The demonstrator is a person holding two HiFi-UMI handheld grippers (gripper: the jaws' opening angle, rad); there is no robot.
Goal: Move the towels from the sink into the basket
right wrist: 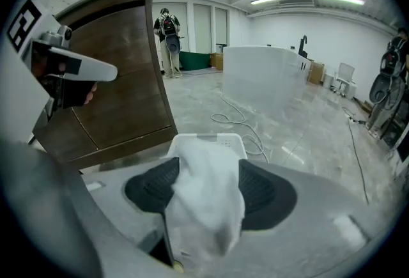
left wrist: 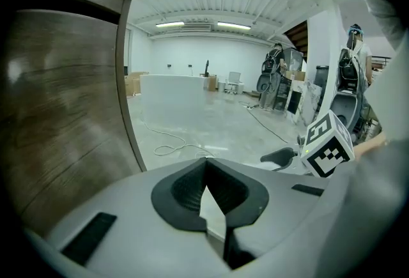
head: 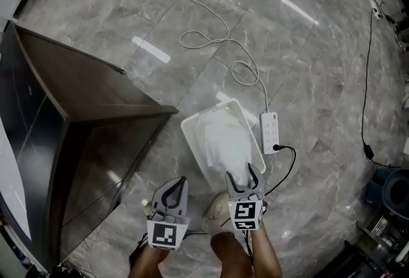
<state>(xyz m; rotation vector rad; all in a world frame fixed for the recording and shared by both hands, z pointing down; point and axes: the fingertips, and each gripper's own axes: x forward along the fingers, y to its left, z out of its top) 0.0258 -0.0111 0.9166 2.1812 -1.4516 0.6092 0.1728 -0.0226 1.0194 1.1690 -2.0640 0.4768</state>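
A white plastic basket (head: 190, 135) stands on the grey stone floor just ahead of me, with a white towel (head: 227, 142) heaped inside it. My right gripper (head: 246, 176) hangs over the basket's near end, pointing down into it. In the right gripper view the towel (right wrist: 208, 197) lies puffy between the two black pads, whose jaws stand apart and do not squeeze it; the basket (right wrist: 206, 139) shows beyond. My left gripper (head: 179, 182) hovers left of the basket, shut and empty, its pads meeting at the tips (left wrist: 206, 167). No sink is in view.
A dark wooden cabinet (head: 83, 117) rises close on the left. A white power strip (head: 270, 131) lies right of the basket, with white cable (head: 211, 37) and black cable (head: 366, 91) across the floor. A person's shoe (head: 220, 209) is beneath the grippers.
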